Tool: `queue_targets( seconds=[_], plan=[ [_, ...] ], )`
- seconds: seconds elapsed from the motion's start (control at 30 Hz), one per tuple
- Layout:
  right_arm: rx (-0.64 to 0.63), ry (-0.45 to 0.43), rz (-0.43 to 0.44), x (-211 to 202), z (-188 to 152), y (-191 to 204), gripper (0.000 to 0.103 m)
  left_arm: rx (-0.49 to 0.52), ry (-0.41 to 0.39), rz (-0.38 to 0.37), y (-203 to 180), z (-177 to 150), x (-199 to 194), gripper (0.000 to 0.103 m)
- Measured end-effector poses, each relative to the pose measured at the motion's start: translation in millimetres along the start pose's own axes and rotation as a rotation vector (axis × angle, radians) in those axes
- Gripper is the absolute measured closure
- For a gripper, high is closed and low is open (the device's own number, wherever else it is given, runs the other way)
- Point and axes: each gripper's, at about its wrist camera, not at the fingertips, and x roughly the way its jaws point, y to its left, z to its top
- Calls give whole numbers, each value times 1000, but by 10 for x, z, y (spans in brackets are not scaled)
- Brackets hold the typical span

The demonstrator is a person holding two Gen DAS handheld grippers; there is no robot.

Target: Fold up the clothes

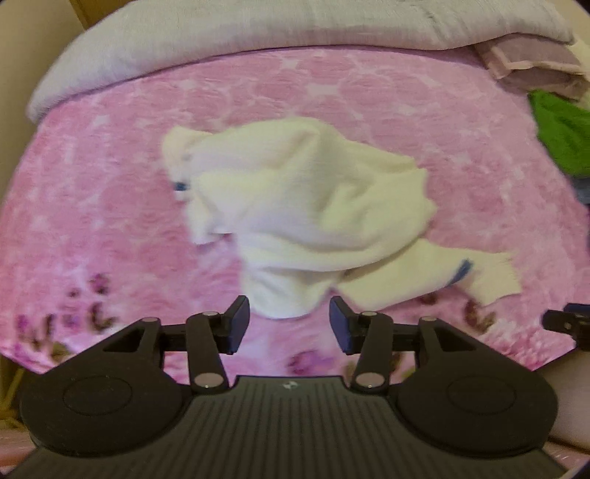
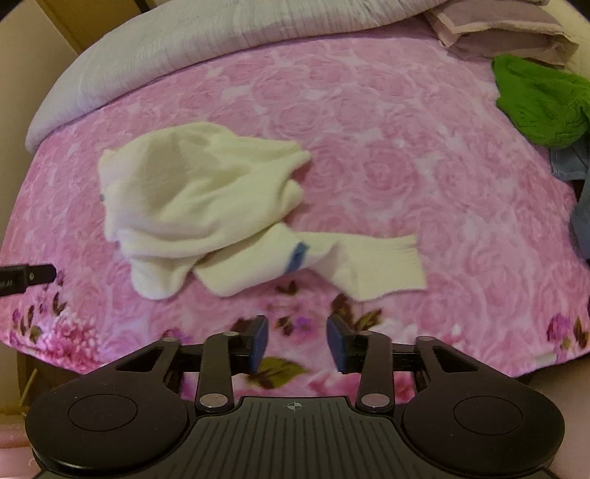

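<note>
A crumpled cream knit sweater [image 1: 306, 206] with small blue marks lies in a heap on the pink rose-patterned bedspread [image 1: 92, 206]. One sleeve [image 2: 372, 261] stretches out to the right, its ribbed cuff lying flat. My left gripper [image 1: 289, 324] hangs open just short of the heap's near edge, with nothing between its blue pads. Nearer the bed's front edge my right gripper [image 2: 297, 342] is open over the flower print, below the sleeve and apart from it. The sweater [image 2: 199, 199] sits left of centre in the right wrist view. Each gripper's tip shows at the edge of the other's view.
A grey-lilac duvet [image 1: 258, 33] is bunched along the far side of the bed. At the far right lie a folded mauve cloth [image 2: 497, 29], a green knit garment [image 2: 542, 103] and a blue denim piece [image 2: 575, 177]. The bed's front edge [image 2: 110, 368] runs just below the grippers.
</note>
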Motion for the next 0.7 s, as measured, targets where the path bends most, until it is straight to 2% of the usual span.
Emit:
queue_targets(
  seconds=[0.07,0.17,0.37,0.47,0.57,0.63,0.67,0.7],
  plan=[
    [7,6,-27,123,46,-225,51,18,-8,-44,-173,-46,162,59],
    [30,24,-68,269,85,-560,50,124,-21,-70,-521,-148,454,59],
    [112,60,-128,522,28,-1229,49,399,-58,-66,-1189,-364,1112,58],
    [141,85,-153,634,-45,-1453,49,553,-79,-37,-1462,-476,1445,55],
    [168,110,-164,753,-137,-1613,49,692,-96,47,-1675,-618,1803,53],
    [184,123,-169,824,-176,-1673,49,746,-116,91,-1719,-708,1972,70],
    [187,128,-169,855,-178,-1683,49,763,-129,109,-1719,-739,2021,89],
    [189,133,-167,886,-174,-1688,49,751,-151,117,-1665,-733,1973,94]
  ],
)
